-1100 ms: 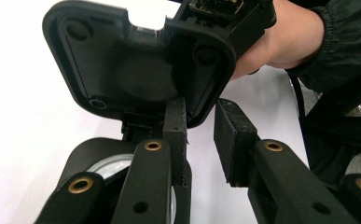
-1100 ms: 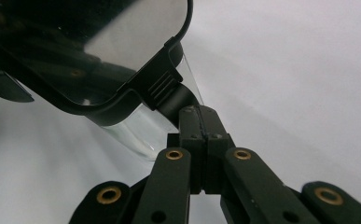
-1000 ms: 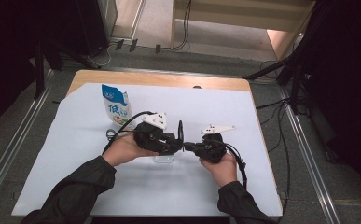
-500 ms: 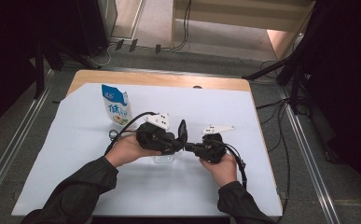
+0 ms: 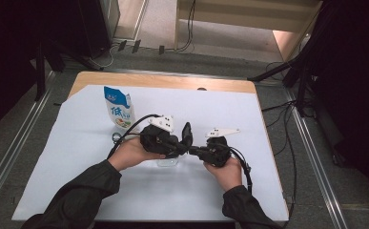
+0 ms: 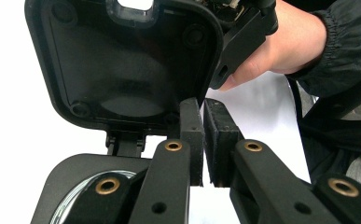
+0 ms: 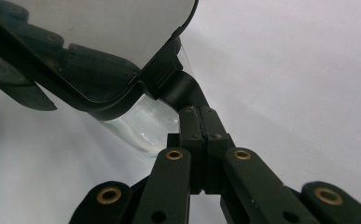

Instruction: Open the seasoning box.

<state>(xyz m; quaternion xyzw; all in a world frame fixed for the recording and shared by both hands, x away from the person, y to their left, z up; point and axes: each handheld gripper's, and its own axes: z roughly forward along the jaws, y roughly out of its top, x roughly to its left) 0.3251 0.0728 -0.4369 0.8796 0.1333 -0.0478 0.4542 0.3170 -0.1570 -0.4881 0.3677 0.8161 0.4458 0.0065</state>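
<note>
both hand-held grippers closed: left [image 5: 184,145] empty beside raised lid [image 5: 187,135], right [image 5: 195,150] pinching container [image 5: 168,162] hinge tab; could slip, tipping container.

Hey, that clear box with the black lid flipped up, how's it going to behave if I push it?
The box looks like rigid clear plastic, seemingly empty, so probably light and apt to slide on the smooth white sheet. With its lid raised, it may tip toward the hinge.

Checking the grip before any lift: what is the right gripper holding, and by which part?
The right gripper is shut on the clear container with a black hinged lid, pinching a small black tab at the lid's corner.
</note>
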